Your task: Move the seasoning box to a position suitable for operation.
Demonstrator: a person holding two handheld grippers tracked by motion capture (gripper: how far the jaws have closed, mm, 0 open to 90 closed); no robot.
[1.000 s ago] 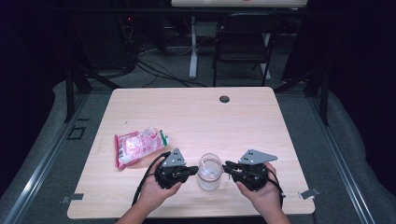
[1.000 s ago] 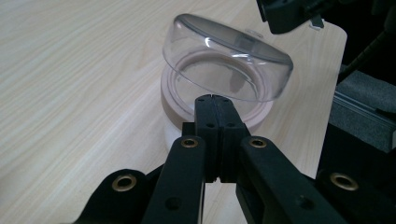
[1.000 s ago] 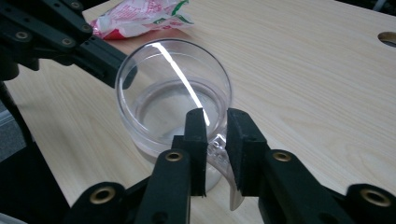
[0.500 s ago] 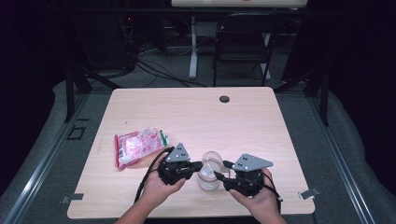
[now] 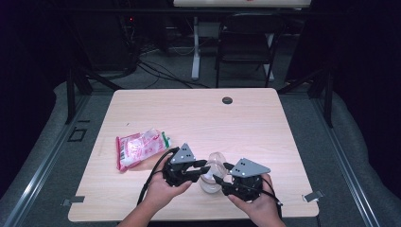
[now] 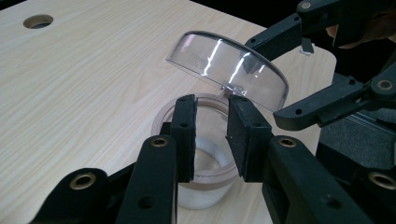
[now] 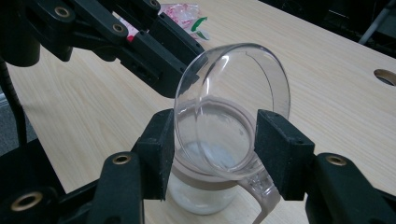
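pale wooden table (image 5: 265, 127), near front edge: sitting there, small clear jar (image 5: 210, 182), hinged lid (image 6: 229, 67) tilting up open. left gripper (image 5: 201, 170) pinching jar rim, jaws nearly together. right gripper (image 5: 221, 174) clamping lid between spread jaws. pink packet (image 5: 139, 147) lying well apart, left.

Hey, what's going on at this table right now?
A person is opening a small clear jar near the front edge of the table with a gripper in each hand. The left gripper pinches the jar's rim, while the right gripper clamps the clear hinged lid, which stands tilted up off the jar. Something white sits in the bottom of the jar. A pink packet lies untouched to the left.
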